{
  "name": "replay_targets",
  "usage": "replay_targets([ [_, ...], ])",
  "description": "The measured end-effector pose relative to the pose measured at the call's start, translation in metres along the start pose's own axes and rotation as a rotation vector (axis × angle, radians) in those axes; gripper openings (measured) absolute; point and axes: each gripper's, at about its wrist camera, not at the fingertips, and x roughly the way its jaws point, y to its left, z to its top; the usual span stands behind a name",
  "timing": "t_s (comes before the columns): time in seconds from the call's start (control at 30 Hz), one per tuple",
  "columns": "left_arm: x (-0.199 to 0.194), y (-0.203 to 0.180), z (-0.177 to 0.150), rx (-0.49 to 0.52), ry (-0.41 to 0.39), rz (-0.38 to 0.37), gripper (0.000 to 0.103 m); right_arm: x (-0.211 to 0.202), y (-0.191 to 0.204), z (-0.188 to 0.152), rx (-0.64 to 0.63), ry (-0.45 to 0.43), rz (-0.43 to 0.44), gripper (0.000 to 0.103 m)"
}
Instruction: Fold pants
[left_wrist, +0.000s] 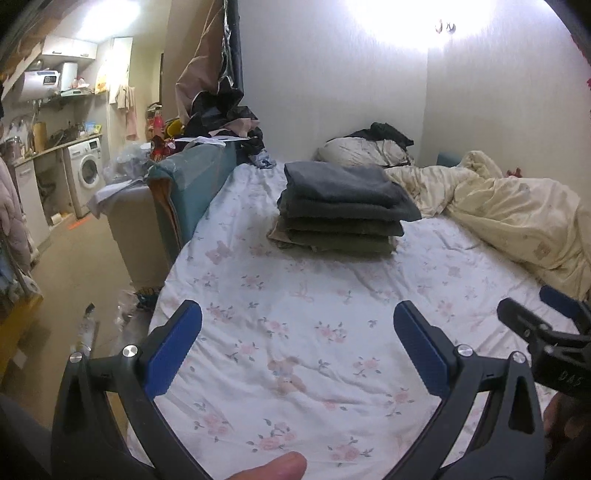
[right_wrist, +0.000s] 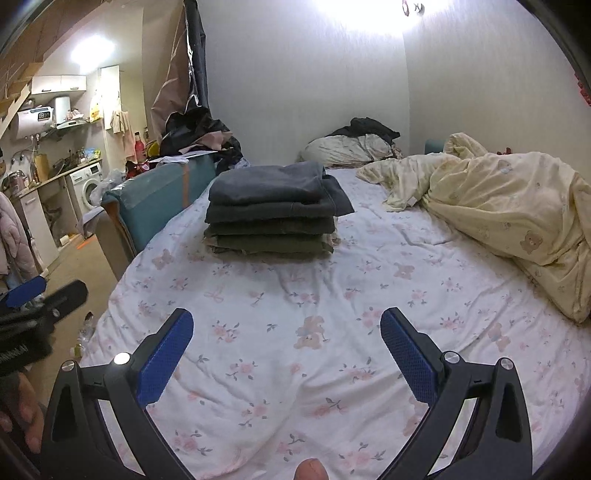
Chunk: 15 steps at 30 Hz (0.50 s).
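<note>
- Nearest to me, my left gripper (left_wrist: 297, 314) hangs over the flowered bed sheet (left_wrist: 295, 332) with its two blue pads spread wide and nothing between them.
- My right gripper (right_wrist: 286, 321) sits the same way, released, its two blue pads well apart above the sheet and gripping nothing.
- Each wrist view catches the other gripper at its edge: the right one at the far right of the left view, the left one at the far left of the right view.
- A fingertip (left_wrist: 273, 467) shows at the bottom edge of the left view, between the arms of the gripper.
- Past the grippers, in the middle of the bed, lies the stack of folded pants (left_wrist: 341, 208). I count about five folded layers: dark grey ones on top, olive ones under them, a tan edge at the bottom. The exact count of garments I cannot tell.
- To the right of the stack, one cream duvet (right_wrist: 509, 221) lies bunched along the bed's side.
- Farther back, one pillow (right_wrist: 343, 149) rests by the wall with dark clothing heaped on it.
- Left of the bed stands a teal headboard (left_wrist: 192, 177); beyond it, one white washing machine (left_wrist: 85, 168) under a counter.
</note>
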Motion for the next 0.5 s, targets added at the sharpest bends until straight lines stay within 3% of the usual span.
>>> replay_targets([
  [0.5,0.006,-0.006,-0.008,0.032,0.019,0.019,0.102,0.008,-0.011,-0.002,0.042,0.031,-0.043,0.103],
])
